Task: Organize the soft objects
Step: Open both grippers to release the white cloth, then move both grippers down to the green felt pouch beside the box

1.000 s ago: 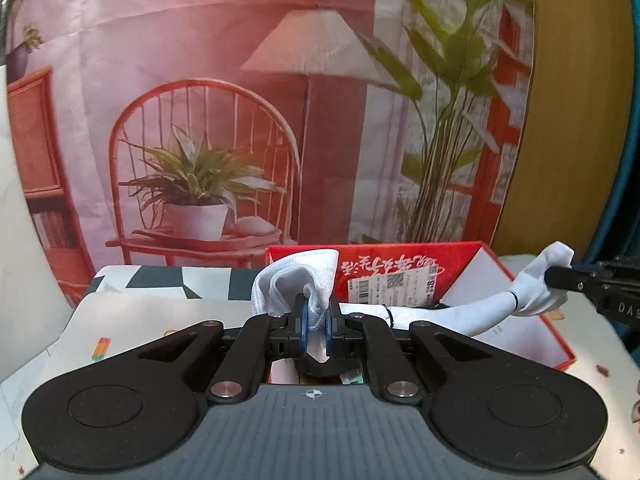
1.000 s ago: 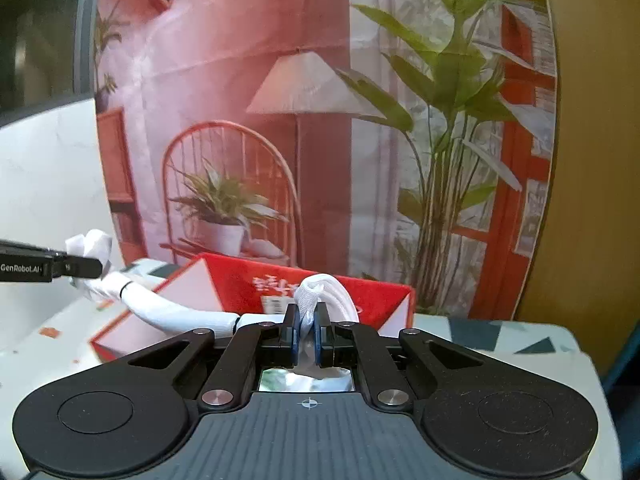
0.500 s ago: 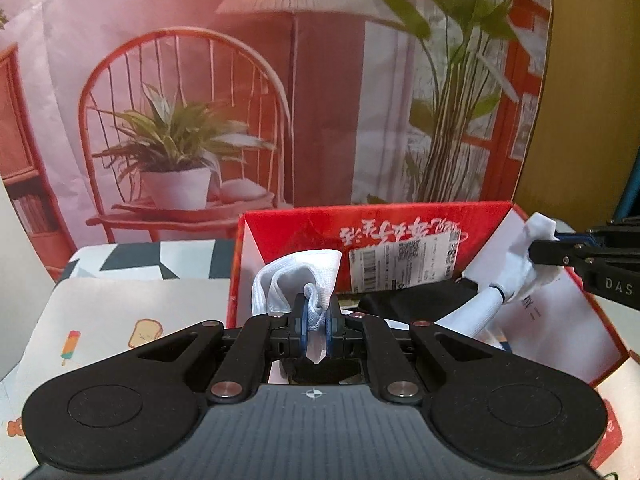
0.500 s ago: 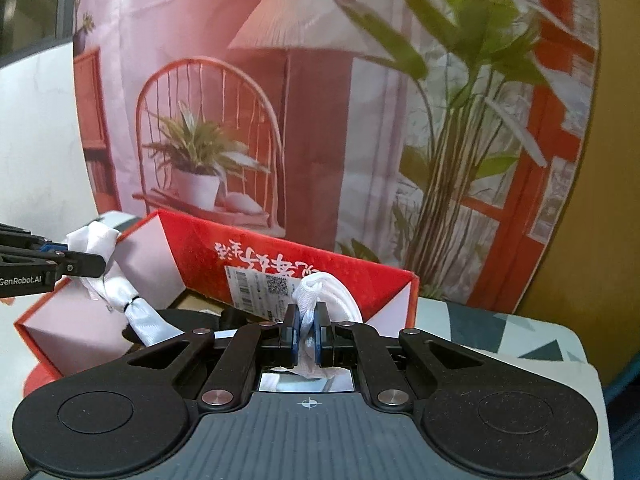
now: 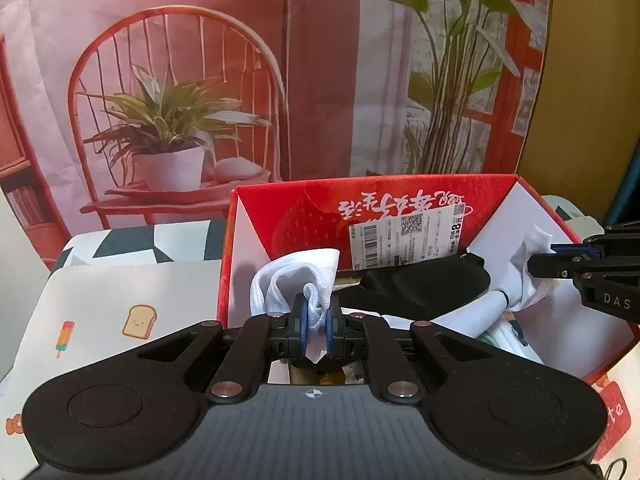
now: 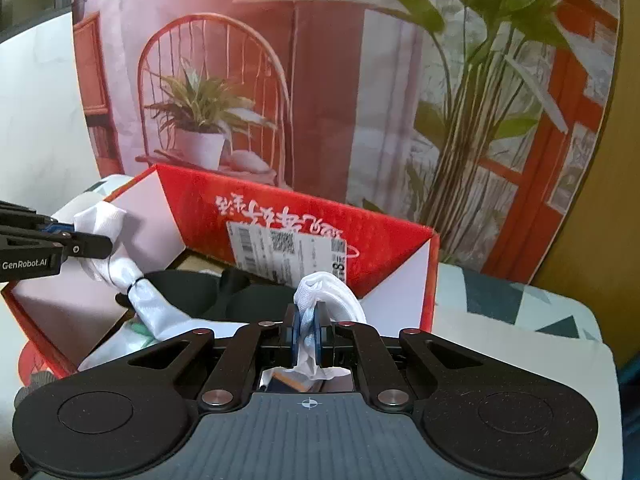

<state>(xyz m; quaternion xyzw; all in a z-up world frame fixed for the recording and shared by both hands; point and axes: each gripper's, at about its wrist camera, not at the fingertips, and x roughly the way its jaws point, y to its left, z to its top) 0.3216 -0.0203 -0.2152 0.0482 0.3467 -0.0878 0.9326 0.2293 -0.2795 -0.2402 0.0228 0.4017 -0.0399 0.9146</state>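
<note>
One twisted white cloth (image 5: 298, 280), tied.

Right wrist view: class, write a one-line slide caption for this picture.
Both grippers, right and left, shut on the ends of a white cloth over the open red box.
</note>
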